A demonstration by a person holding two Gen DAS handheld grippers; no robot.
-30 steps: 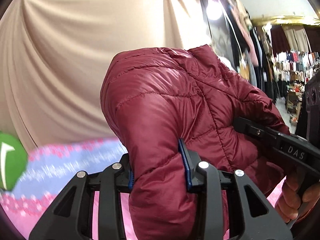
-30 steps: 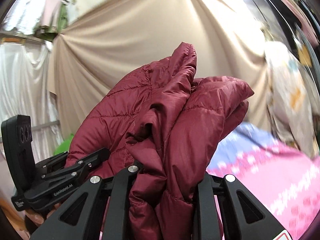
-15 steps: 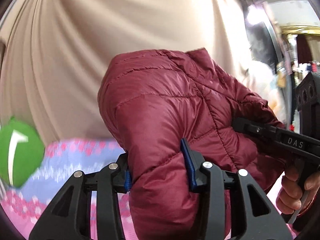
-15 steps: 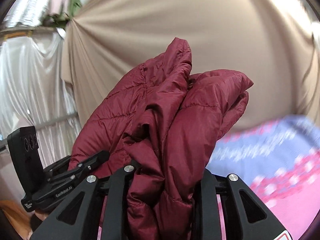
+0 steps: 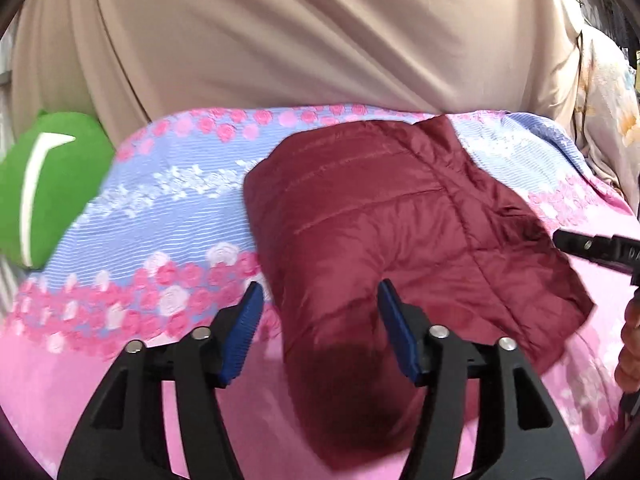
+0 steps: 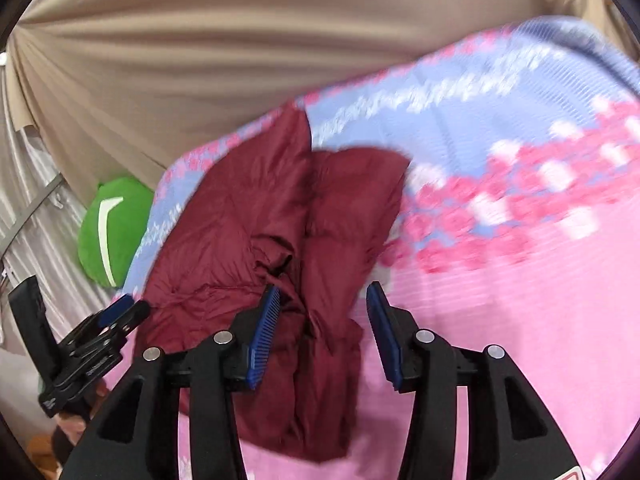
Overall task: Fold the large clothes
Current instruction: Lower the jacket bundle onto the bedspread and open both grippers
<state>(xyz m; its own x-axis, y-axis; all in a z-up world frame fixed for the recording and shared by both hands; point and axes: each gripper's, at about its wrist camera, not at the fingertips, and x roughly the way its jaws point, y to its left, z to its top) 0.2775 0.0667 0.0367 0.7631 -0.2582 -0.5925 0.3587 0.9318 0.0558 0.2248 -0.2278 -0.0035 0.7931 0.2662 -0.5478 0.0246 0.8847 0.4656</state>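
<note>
A folded maroon quilted puffer jacket (image 5: pixel 384 240) lies on the pink and blue floral bedspread (image 5: pixel 160 208). My left gripper (image 5: pixel 320 308) is open, its blue pads astride the jacket's near edge without clamping it. In the right wrist view the jacket (image 6: pixel 248 224) lies bunched, and my right gripper (image 6: pixel 320 312) is open above its near end. The right gripper's tip shows at the right edge of the left wrist view (image 5: pixel 592 248). The left gripper shows at lower left of the right wrist view (image 6: pixel 100 328).
A green plush cushion (image 5: pixel 44 196) sits at the bed's far left, also in the right wrist view (image 6: pixel 108 228). A beige curtain (image 5: pixel 320 40) hangs behind the bed. A pale floral garment (image 5: pixel 604 100) hangs at the right.
Both grippers held the jacket up in the air; now the jacket lies on the bedspread and both grippers have opened and let go.
</note>
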